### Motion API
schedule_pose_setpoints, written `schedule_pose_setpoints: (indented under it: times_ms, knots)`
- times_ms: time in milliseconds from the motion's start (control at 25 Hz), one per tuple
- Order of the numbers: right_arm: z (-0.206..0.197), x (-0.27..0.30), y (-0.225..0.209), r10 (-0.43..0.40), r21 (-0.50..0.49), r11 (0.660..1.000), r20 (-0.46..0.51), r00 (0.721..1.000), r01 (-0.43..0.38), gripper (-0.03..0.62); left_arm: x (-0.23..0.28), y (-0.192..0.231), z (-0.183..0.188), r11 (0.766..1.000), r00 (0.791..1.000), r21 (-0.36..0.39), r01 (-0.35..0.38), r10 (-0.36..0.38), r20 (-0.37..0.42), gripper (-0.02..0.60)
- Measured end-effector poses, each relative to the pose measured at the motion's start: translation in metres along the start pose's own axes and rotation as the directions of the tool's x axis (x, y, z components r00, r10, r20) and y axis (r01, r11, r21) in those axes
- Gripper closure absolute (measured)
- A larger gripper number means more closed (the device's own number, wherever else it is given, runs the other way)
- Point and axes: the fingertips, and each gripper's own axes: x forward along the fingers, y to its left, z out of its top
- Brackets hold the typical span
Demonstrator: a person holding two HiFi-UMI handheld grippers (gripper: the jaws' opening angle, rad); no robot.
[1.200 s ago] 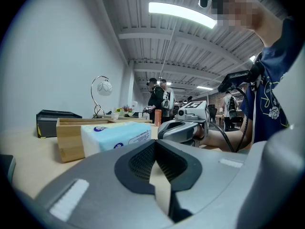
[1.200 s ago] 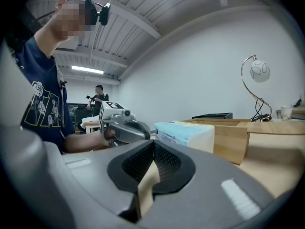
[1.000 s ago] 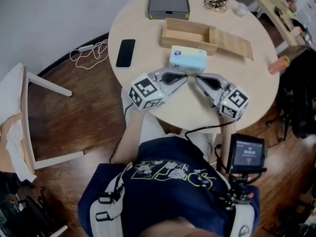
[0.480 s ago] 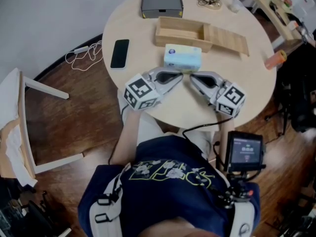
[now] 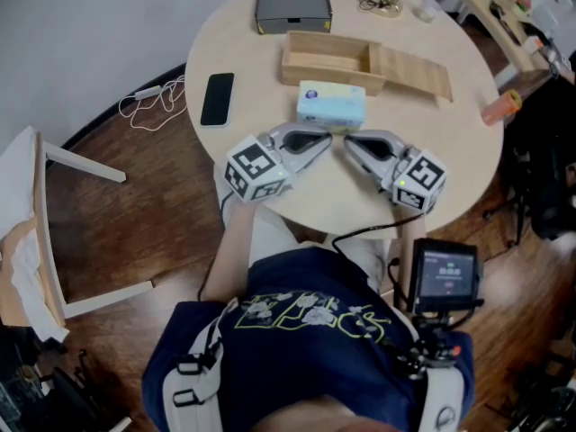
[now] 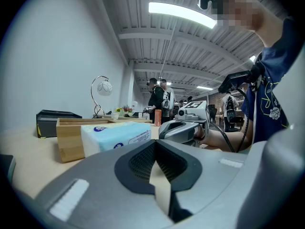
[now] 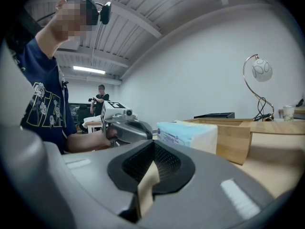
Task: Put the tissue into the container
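On the round worktop (image 5: 468,124), the tissue pack (image 5: 331,105) lies crosswise just beyond the clenched, empty left tongs (image 5: 328,140) and right tongs (image 5: 347,143), equally near both, with the open wooden box (image 5: 328,58) just behind.

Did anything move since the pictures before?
Nothing really moved; only the camera's view slid a bit. The left claw and right claw stay shut and empty, tips close together near the tissue pack, which still lies by the wooden box.

Round table (image 5: 270,115), tissue pack (image 5: 331,104), wooden box (image 5: 310,70), phone (image 5: 217,98), black case (image 5: 292,0), perhaps cables (image 5: 382,0)
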Motion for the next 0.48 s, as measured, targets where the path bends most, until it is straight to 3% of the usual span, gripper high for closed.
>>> schedule_pose_setpoints:
  times_ms: [480]
  knots:
    - [-0.0005, 0.0017, 0.0006, 0.002, 0.005, 1.0, -0.007, 1.0, -0.002, 0.594, -0.0008, 0.0004, -0.0012, 1.0, 1.0, 0.013, 0.005, -0.005, -0.006, 0.578]
